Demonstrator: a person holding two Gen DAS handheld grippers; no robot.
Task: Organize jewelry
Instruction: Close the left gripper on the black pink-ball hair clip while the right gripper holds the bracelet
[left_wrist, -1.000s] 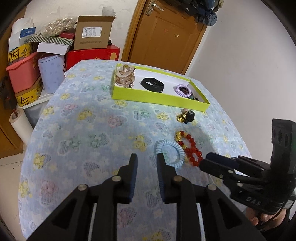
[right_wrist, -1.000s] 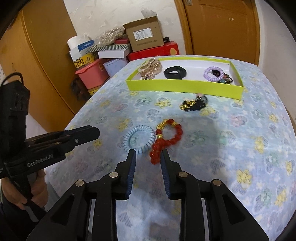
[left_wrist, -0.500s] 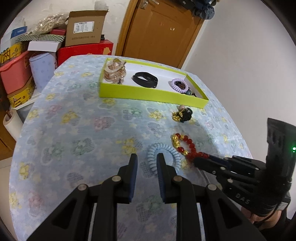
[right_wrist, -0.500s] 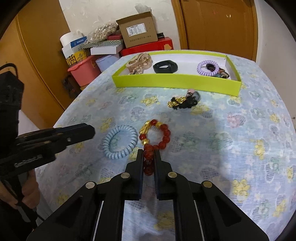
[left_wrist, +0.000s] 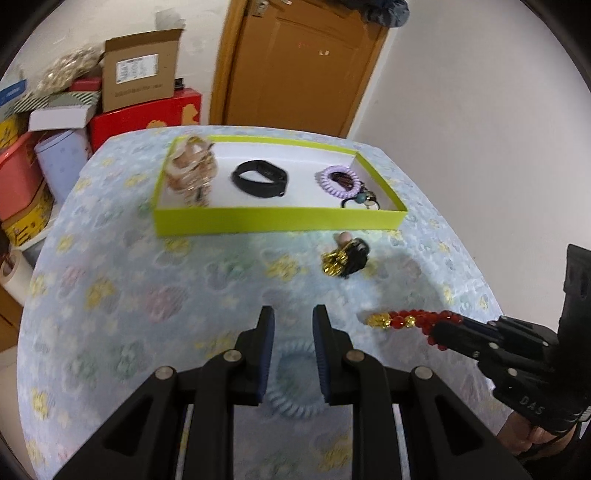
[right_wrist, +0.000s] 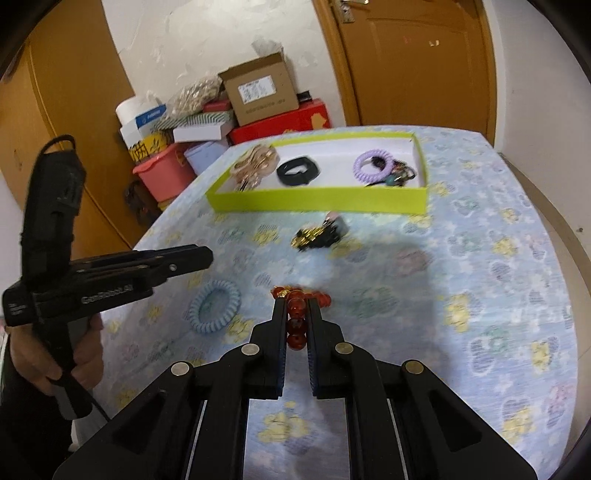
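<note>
So that it can be carried to the yellow-green tray, the red bead bracelet is clamped in the right tool, lifted above the worktop; the left tool is held part-open and empty over the blue coil hair tie.

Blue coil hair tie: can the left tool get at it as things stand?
Probably yes. The blue coil hair tie lies flat on the cloth right under the open left tool, nothing on top. The right tool, gripping the red bead bracelet, is off to the side.
</note>
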